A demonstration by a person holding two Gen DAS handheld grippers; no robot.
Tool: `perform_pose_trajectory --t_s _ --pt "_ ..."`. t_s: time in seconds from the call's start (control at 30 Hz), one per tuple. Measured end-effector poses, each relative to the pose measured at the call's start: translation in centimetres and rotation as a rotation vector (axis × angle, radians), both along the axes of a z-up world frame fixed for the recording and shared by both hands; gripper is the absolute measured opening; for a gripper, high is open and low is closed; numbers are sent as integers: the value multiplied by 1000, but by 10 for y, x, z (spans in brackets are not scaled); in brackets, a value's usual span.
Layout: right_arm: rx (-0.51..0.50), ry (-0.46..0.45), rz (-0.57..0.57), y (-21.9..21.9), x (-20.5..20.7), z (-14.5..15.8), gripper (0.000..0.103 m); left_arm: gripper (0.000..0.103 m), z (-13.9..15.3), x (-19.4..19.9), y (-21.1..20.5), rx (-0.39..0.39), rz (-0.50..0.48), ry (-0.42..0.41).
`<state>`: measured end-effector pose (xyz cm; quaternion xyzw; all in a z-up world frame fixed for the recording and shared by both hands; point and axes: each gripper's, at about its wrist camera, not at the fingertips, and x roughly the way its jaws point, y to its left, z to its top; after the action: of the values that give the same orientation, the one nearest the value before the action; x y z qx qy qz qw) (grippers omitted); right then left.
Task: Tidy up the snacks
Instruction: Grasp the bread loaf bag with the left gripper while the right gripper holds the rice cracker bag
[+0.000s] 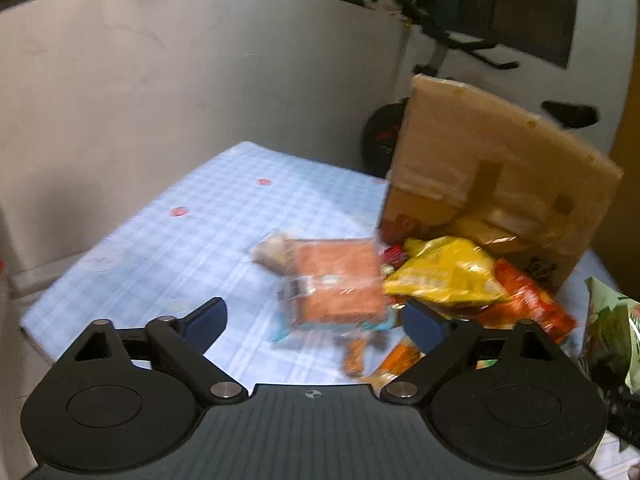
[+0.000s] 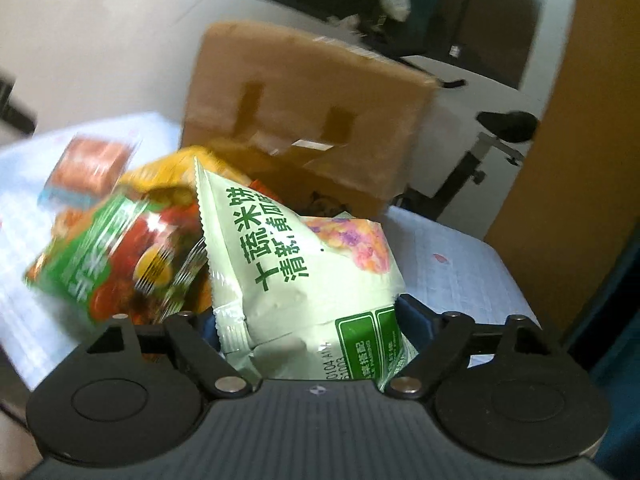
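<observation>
Pale green crinkled rice-cracker bag lodged between the jaws of the right gripper, pads hard against both flanks; looks gripped, lifted clear of the pile. Just left of it, a darker green foil packet with red picture print, blurred, leaning on the heap.

Rest of the snacks heaped at the mouth of a tipped brown cardboard box: yellow foil bag on top, orange-red packet to its right, square orange clear-wrapped pack lying apart on the cloth to the left, small orange sachets nearer the camera. All on a light blue checked tablecloth.

Left gripper wide open, nothing between the pads, hanging low over the cloth, pointed at the orange square pack; no contact visible.

Progress, by judgement: early. One bag in hand, nothing visibly sorted or stacked; pile loose, spilled. No destination tray or shelf in view. Most of the sorting left.

Behind: grey wall, exercise bike.
</observation>
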<state>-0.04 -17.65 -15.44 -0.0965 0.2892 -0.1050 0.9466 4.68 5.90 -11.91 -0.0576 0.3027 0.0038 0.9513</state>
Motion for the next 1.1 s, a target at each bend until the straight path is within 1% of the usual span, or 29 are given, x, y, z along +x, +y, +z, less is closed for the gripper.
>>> perform_pose_trajectory --t_s 0.07,0.1,0.17,0.23,0.33,0.5,0.63,0.77,0.87,1.0,1.1 --pt "39 -37 -35 -8 0 11 84 94 1 3 3 -3 -5 -21" --pt "58 -57 -48 -12 0 16 84 94 1 6 4 8 -6 -28" --pt "95 -91 -62 -19 2 27 84 94 1 14 3 31 -5 -21" --pt "112 -106 -59 -20 6 34 84 94 -2 24 3 38 -6 -1" --pt "116 -114 -52 -20 11 38 84 94 -6 37 1 40 -26 13" --pt "122 -88 -50 -20 19 32 84 94 -23 66 -8 83 -46 53" --pt "138 -58 -70 -29 19 27 84 94 -41 91 -6 54 -69 100" --pt "165 -31 -87 -36 19 25 84 94 -55 111 0 -33 -68 124" --pt "165 -22 -97 -40 21 25 84 96 -63 120 2 -71 -65 149" --pt "163 -18 -99 -44 25 26 84 97 -68 126 -1 -71 -69 149" --pt "167 -11 -99 -46 28 26 84 97 -72 131 -3 -90 -62 162"
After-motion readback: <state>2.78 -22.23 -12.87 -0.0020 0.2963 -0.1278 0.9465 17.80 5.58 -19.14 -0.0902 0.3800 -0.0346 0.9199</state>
